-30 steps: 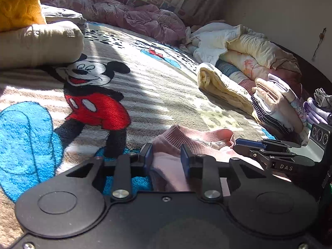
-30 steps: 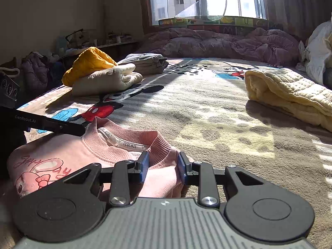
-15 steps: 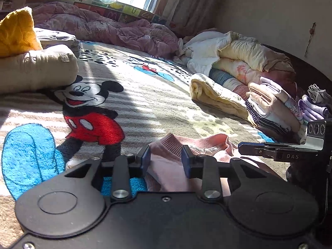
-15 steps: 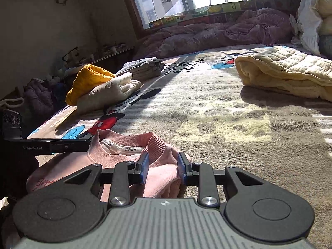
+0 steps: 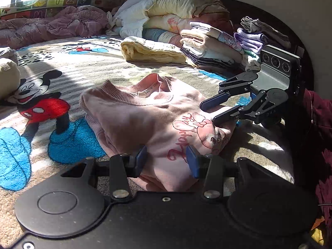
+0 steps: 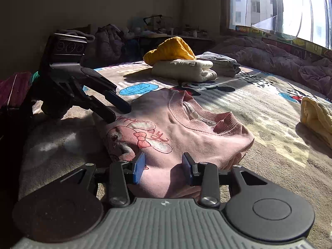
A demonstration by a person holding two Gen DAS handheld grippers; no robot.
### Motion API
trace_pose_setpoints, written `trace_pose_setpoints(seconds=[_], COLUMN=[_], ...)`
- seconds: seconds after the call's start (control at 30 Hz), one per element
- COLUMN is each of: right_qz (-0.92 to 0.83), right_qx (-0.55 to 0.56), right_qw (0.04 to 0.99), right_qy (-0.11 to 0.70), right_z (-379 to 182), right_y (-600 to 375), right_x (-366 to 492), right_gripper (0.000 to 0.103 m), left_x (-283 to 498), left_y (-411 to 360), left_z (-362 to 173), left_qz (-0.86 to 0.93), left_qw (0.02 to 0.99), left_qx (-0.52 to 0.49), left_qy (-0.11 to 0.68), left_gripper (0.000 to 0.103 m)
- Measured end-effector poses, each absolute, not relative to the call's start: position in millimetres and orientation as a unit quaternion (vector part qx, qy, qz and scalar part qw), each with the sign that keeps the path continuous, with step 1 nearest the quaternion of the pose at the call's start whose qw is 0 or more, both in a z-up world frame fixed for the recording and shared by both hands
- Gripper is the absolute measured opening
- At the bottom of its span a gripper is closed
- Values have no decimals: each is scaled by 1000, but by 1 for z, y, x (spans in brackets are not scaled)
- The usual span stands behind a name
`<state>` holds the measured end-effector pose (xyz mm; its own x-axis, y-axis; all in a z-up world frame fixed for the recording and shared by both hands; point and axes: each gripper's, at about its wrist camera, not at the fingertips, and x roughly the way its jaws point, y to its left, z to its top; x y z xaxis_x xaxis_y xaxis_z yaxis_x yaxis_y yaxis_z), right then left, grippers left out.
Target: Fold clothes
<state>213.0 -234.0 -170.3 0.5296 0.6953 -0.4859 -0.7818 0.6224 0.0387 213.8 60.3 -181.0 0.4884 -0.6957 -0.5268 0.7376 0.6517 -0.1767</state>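
Observation:
A pink sweatshirt [image 5: 145, 114] with a cartoon print lies folded on the Mickey Mouse blanket [image 5: 41, 103], collar toward the far side. My left gripper [image 5: 167, 160] is open, and its blue pads straddle the near hem without pinching it. From the right, my right gripper [image 5: 209, 113] reaches over the printed edge, fingers apart. In the right wrist view the sweatshirt [image 6: 186, 132] lies ahead of the open right gripper [image 6: 163, 166]. The left gripper [image 6: 119, 114] hovers open at its left edge.
A folded yellow blanket [image 5: 151, 50] and a stack of folded clothes [image 5: 211, 45] lie behind the sweatshirt, with piled quilts [image 5: 166, 14] further back. A yellow garment [image 6: 172, 49] and a cream folded one [image 6: 182, 69] sit at the far left. Dark red cloth [image 5: 319, 114] lies at the bed's edge.
Both grippers have swung away from the collar end and now face each other across the sweatshirt. Their jaws stand a little wider, and the sweatshirt lies flat and folded.

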Motion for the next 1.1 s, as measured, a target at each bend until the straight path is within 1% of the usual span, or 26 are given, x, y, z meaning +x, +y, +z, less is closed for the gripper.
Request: trace_pose_setpoints(seconds=[0.1,0.23,0.33,0.37,0.4,0.43,0.47,0.53,0.6,0.67,0.73,0.77,0.8,0.83,0.9,0.93,0.97,1.0,1.03,1.1], right_qz=[411,396,383,379,371,352,332,291,251,241,231,226,220,215,206,206,203,200,196,190], right_qx=[-76,-20,22,36,54,90,126,196,261,288,315,328,341,355,379,386,389,392,395,402], right_qw=[873,883,888,890,891,892,892,885,874,867,859,854,850,845,836,832,832,831,830,829], right_qy=[250,251,252,252,255,268,281,305,325,329,332,334,335,337,340,341,341,340,340,340], right_z=[-175,-175,-174,-174,-175,-179,-183,-192,-199,-204,-209,-211,-213,-216,-220,-221,-220,-218,-217,-214], right_y=[-241,-257,-269,-273,-277,-281,-284,-291,-297,-294,-292,-290,-289,-288,-284,-282,-284,-286,-288,-292], right_x=[221,226,229,230,232,236,239,247,253,252,251,250,250,249,249,249,243,238,232,220], right_gripper=[37,37,30,31,33,43,53,60,63,63,63,63,62,57,53,51,44,40,32,28], left_x=[216,216,217,218,221,224,229,238,242,245,244,245,247,248,252,252,252,251,249,243], left_y=[64,69,90,99,106,112,116,124,127,130,130,127,124,119,110,106,102,99,99,100], left_z=[-183,-182,-175,-172,-171,-171,-175,-182,-188,-195,-200,-201,-202,-202,-204,-203,-203,-203,-204,-205], left_qz=[-415,-420,-396,-383,-362,-340,-318,-274,-242,-220,-211,-203,-196,-194,-191,-179,-167,-155,-147,-136], left_qw=[861,859,874,881,888,893,892,887,875,852,831,827,823,821,811,815,820,824,820,807], left_qx=[28,19,-38,-61,-91,-120,-152,-215,-267,-330,-383,-392,-401,-406,-429,-425,-422,-418,-432,-464], left_qy=[292,294,278,271,271,270,282,303,323,342,344,348,352,351,350,350,350,350,345,339], left_gripper=[43,42,42,43,47,51,52,52,52,52,52,52,52,52,51,44,42,38,34,29])
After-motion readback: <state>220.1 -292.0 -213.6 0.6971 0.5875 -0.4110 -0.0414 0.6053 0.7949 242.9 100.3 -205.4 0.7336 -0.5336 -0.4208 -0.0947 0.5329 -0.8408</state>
